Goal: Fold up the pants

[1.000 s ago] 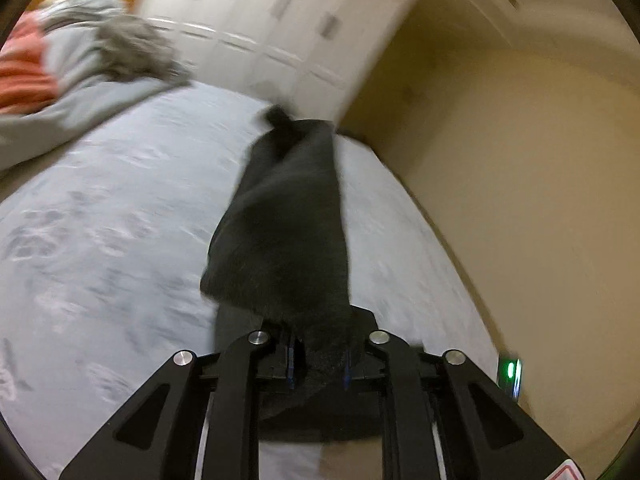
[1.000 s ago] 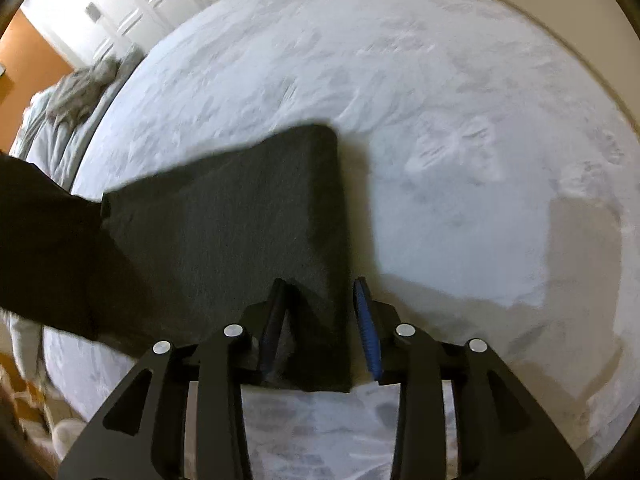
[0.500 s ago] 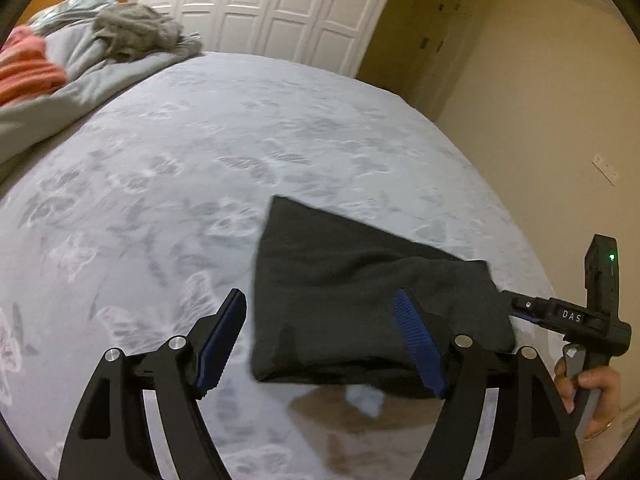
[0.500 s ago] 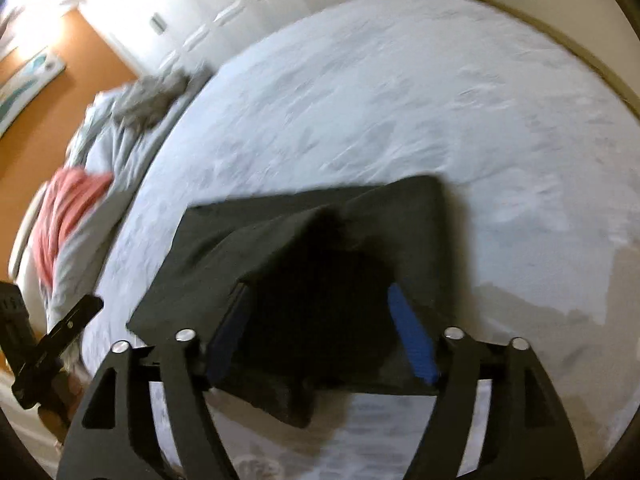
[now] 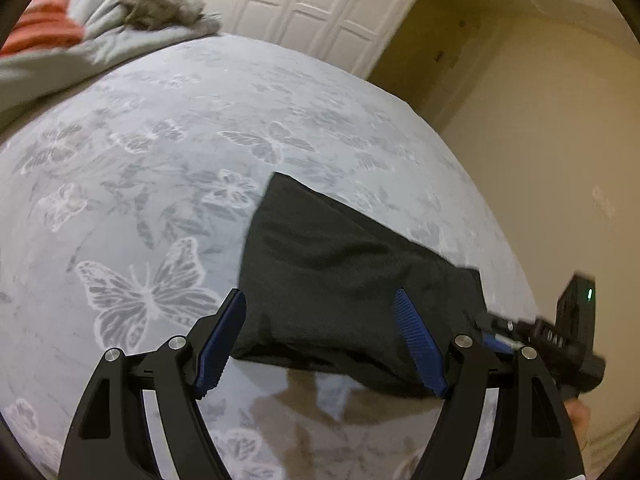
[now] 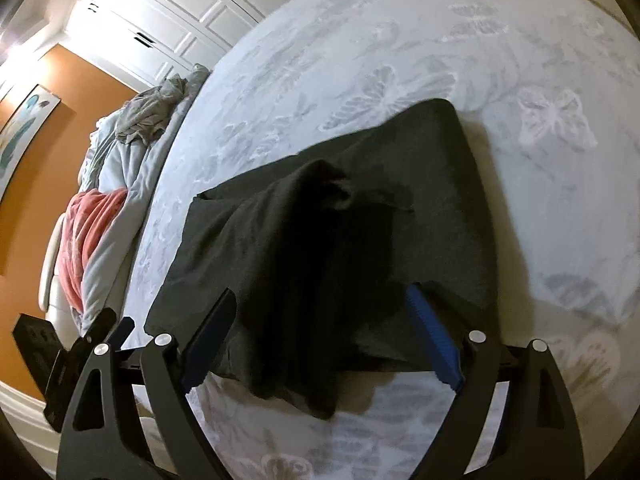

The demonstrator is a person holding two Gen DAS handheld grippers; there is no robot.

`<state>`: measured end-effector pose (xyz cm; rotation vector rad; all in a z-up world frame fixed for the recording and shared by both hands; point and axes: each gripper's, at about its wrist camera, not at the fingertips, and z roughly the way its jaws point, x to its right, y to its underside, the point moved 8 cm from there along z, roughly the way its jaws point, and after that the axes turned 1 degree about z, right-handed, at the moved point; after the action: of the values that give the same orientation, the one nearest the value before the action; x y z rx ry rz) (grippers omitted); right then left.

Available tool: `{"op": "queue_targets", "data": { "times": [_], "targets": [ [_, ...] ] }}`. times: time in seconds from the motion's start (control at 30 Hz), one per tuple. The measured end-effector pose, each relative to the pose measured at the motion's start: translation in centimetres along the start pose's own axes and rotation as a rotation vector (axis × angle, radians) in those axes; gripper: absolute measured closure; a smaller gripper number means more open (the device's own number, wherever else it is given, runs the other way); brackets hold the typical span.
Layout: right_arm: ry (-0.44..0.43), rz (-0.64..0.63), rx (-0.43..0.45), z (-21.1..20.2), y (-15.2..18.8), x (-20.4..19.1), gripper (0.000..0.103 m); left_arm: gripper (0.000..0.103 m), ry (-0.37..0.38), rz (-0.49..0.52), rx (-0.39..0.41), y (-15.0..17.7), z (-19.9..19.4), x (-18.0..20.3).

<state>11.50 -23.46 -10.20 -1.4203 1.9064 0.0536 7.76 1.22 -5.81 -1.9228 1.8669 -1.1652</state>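
From the left wrist camera, the dark pants lie folded on the butterfly-print bedspread, just ahead of the left gripper, whose blue-padded fingers stand wide apart and hold nothing. The near edge of the cloth runs between the two fingers. A second ago this gripper was clamped on the hanging pants; half a second ago it had already let go. The right gripper shows at the pants' right end. A heap of grey bedding and an orange blanket sit at the far left, white closet doors behind.

From the right wrist camera, the pants lie directly before the right gripper, its fingers also spread wide; a loose fold of cloth droops between them over the bedspread. A second ago the fingers stood much closer together around the cloth. The left gripper appears at lower left, beside the orange blanket.
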Motion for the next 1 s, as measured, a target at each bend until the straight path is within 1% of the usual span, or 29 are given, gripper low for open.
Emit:
{"op": "queue_targets", "data": {
  "times": [0.07, 0.13, 0.17, 0.2, 0.23, 0.27, 0.3, 0.33, 0.4, 0.43, 0.47, 0.5, 0.53, 0.57, 0.63, 0.67, 0.73, 0.8, 0.9, 0.97, 1.0],
  "targets": [
    [-0.016, 0.006, 0.001, 0.8, 0.4, -1.0, 0.019, 0.029, -0.036, 0.058, 0.019, 0.3, -0.2, 0.4],
    [-0.057, 0.024, 0.038, 0.8, 0.7, -2.3, 0.018, 0.029, -0.074, 0.092, 0.053, 0.0, -0.8, 0.3],
    [-0.075, 0.037, 0.062, 0.6, 0.9, -2.9, 0.012, 0.029, -0.103, 0.096, 0.074, -0.3, -1.3, 0.0],
    [-0.069, 0.041, 0.070, 1.0, 1.1, -3.2, 0.011, 0.029, -0.101, 0.090, 0.078, -0.6, -1.7, -0.1],
    [-0.044, 0.038, 0.061, 1.6, 1.4, -3.5, 0.011, 0.029, -0.084, 0.080, 0.073, -0.7, -1.9, -0.2],
    [-0.005, 0.026, 0.042, 2.4, 1.7, -3.6, 0.011, 0.029, -0.044, 0.054, 0.057, -0.9, -2.2, -0.4],
    [0.054, -0.002, 0.029, 3.0, 2.1, -3.6, 0.011, 0.029, -0.018, 0.030, 0.052, -1.0, -2.4, -0.5],
    [0.094, -0.035, 0.028, 3.3, 2.2, -3.9, 0.011, 0.029, 0.009, 0.001, 0.050, -1.1, -2.7, -0.7],
    [0.179, -0.102, 0.032, 3.7, 2.6, -4.5, 0.013, 0.029, 0.019, -0.022, 0.052, -1.3, -2.8, -1.1],
    [0.220, -0.125, 0.032, 4.0, 2.7, -4.6, 0.024, 0.029, 0.014, -0.019, 0.050, -1.3, -2.8, -1.3],
    [0.279, -0.159, 0.034, 4.1, 2.9, -4.5, 0.039, 0.029, 0.003, -0.018, 0.050, -1.3, -2.8, -1.4],
    [0.306, -0.183, 0.034, 4.3, 3.0, -4.6, 0.046, 0.029, -0.007, -0.019, 0.047, -1.3, -2.7, -1.6],
    [0.302, -0.188, 0.038, 4.1, 3.0, -4.5, 0.059, 0.029, -0.009, -0.020, 0.042, -1.3, -2.6, -1.7],
    [0.299, -0.186, 0.051, 3.9, 3.0, -4.5, 0.070, 0.029, -0.004, -0.022, 0.039, -1.3, -2.6, -1.8],
    [0.304, -0.184, 0.068, 3.3, 3.0, -4.6, 0.081, 0.029, 0.007, -0.034, 0.036, -1.3, -2.7, -1.9],
    [0.317, -0.199, 0.080, 3.0, 2.9, -4.9, 0.084, 0.029, 0.016, -0.038, 0.031, -1.3, -2.7, -2.0],
    [0.331, -0.229, 0.101, 2.0, 2.6, -5.9, 0.086, 0.029, 0.032, -0.030, 0.027, -1.3, -2.9, -1.8],
    [0.337, -0.282, 0.131, 0.6, 1.6, -7.7, 0.087, 0.029, 0.016, -0.020, 0.036, -1.2, -3.1, -2.0],
    [0.338, -0.341, 0.211, -2.8, -0.4, -9.8, 0.087, 0.029, 0.016, -0.019, 0.028, -0.9, -3.1, -2.1],
    [0.377, -0.360, 0.229, -4.0, -1.1, -9.2, 0.087, 0.029, 0.015, -0.013, 0.019, -0.6, -2.8, -1.9],
    [0.397, -0.348, 0.220, -4.0, -1.2, -8.1, 0.087, 0.029, 0.011, -0.009, 0.017, -0.6, -2.7, -1.9]
  ]
}}
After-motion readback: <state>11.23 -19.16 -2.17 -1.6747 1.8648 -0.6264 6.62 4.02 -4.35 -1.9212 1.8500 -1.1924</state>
